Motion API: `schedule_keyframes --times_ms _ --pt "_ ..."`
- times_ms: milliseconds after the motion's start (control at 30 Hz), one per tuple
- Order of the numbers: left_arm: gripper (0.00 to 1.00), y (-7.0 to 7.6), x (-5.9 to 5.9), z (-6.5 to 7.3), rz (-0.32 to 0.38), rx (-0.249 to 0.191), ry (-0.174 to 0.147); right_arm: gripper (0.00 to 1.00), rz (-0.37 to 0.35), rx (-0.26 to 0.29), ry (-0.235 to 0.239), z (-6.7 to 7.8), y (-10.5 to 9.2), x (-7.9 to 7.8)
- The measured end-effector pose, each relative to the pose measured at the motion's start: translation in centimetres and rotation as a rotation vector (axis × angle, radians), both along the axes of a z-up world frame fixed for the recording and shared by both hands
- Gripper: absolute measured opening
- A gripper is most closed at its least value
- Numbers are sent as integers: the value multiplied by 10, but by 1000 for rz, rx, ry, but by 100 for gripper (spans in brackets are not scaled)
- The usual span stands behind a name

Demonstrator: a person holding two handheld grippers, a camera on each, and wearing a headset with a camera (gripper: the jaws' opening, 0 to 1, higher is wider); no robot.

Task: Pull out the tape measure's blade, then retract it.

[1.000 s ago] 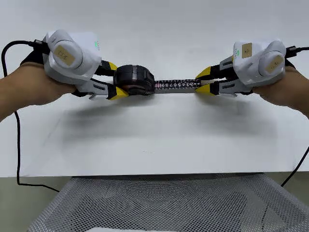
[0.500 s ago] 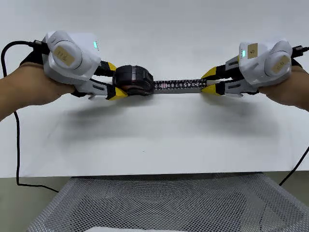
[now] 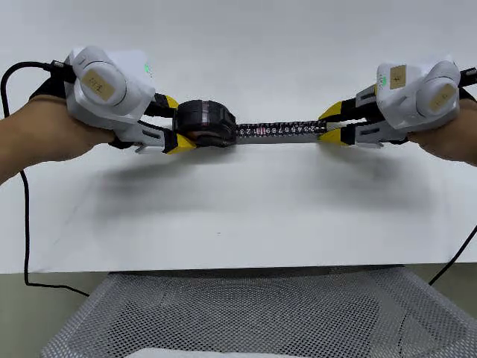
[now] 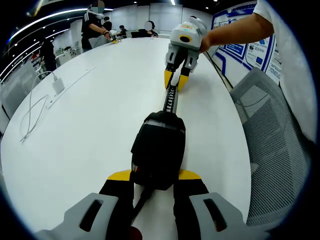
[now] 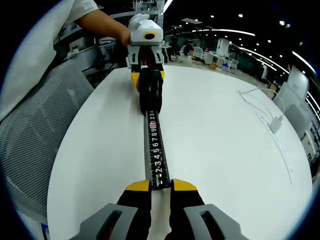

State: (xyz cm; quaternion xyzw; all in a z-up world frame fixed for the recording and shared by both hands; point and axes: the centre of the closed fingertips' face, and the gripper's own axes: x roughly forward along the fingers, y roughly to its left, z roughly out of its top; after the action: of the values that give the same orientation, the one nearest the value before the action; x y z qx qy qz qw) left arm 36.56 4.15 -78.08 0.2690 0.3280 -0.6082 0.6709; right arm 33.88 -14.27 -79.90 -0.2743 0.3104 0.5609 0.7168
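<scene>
Table: The white table looked more like a backdrop than a support. The shadow under the tools suggested the work was held clear of it.
Chair: A mesh chair sat at 6 o'clock against the near edge, out of the way of both arms.
Left gripper: The left gripper was at 9 o'clock, its jaws clamped on the case from both sides and spread only as wide as the case. It served as the anchor, I judged, giving the pull something to work against.
Right gripper: The right gripper was at 3 o'clock, its jaws pinched almost together on the blade's free end. It faced the left one squarely, so the pull would run straight out of the case's mouth.
Case: The black case sat between the left jaws with its mouth turned to 3 o'clock.
Blade: The blade was drawn out a short stretch, taut and level between the two tools, with its numerals facing up.
Stage: The pull-out looked to be under way, and the retraction was not yet done.
Risk: The right gripper held only a thin strip of blade, and a slip there would likely let the blade snap back into the case.
</scene>
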Motion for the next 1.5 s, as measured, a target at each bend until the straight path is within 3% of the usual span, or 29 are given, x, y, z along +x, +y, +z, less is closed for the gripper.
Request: schedule_keyframes --times_ms 1500 --pt "26 -1 -1 0 -4 3 1 9 -16 -105 23 -3 -49 -8"
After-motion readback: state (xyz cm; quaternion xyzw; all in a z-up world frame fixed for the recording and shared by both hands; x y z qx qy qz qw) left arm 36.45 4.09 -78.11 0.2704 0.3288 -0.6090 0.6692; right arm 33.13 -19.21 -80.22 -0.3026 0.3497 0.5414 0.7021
